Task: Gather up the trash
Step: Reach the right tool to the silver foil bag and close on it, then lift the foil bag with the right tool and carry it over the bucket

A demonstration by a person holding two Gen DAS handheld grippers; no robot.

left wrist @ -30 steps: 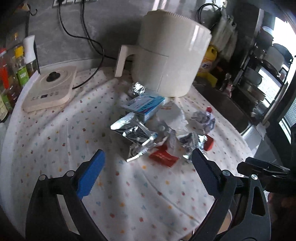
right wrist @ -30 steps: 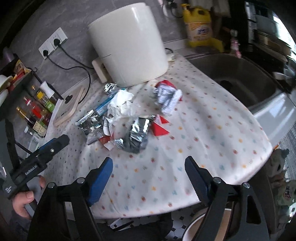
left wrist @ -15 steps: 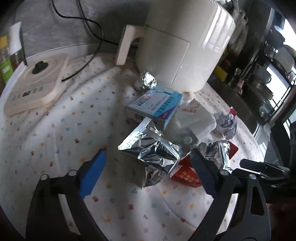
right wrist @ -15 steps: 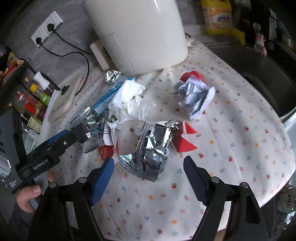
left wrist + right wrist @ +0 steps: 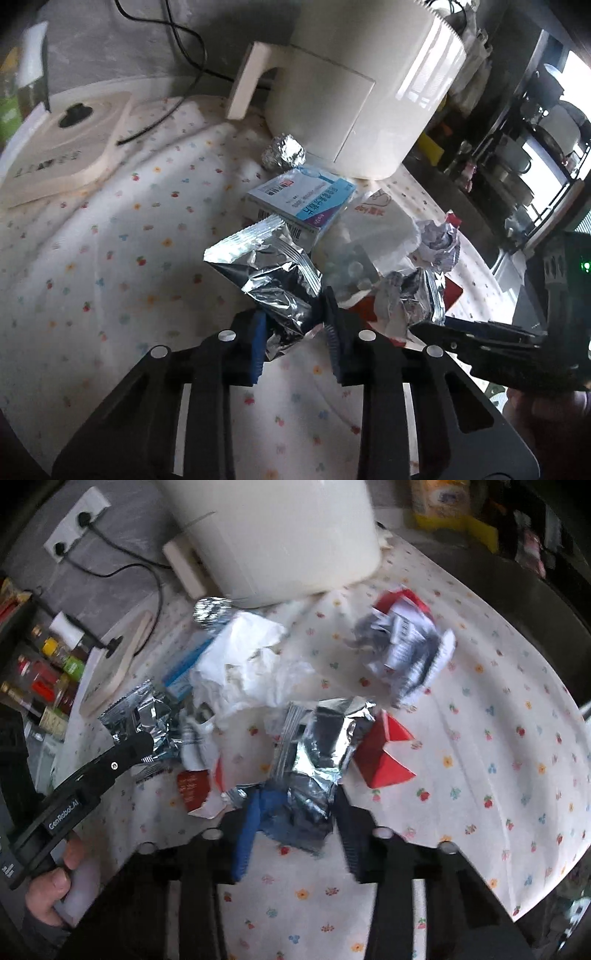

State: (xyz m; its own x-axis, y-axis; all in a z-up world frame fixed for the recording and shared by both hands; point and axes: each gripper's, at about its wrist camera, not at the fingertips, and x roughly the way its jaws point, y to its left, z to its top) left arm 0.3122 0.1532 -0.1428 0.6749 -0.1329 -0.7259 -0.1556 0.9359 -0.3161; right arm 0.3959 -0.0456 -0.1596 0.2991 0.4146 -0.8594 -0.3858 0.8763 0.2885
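A pile of trash lies on the flowered tablecloth (image 5: 110, 258). My left gripper (image 5: 293, 314) is closing, its pads pinching the lower end of a crumpled silver foil wrapper (image 5: 273, 280). That wrapper also shows at the left of the right wrist view (image 5: 142, 712). My right gripper (image 5: 299, 805) is closing too, pads against the near end of a second silver foil wrapper (image 5: 321, 749). Around them lie a blue-and-white box (image 5: 299, 206), a foil ball (image 5: 284, 155), white tissue (image 5: 251, 661), a crumpled printed wrapper (image 5: 406, 650) and a red carton piece (image 5: 384, 757).
A large white air fryer (image 5: 362, 85) stands just behind the pile. A cream appliance base (image 5: 62, 147) with a black cord sits at the left, bottles (image 5: 48, 672) beyond it. A dark sink (image 5: 535, 590) lies off the cloth's right edge. A person's hand (image 5: 55, 882) holds the left gripper.
Both grippers came down and forward onto the pile. Each pair of jaws went from wide open to closed on a foil wrapper.
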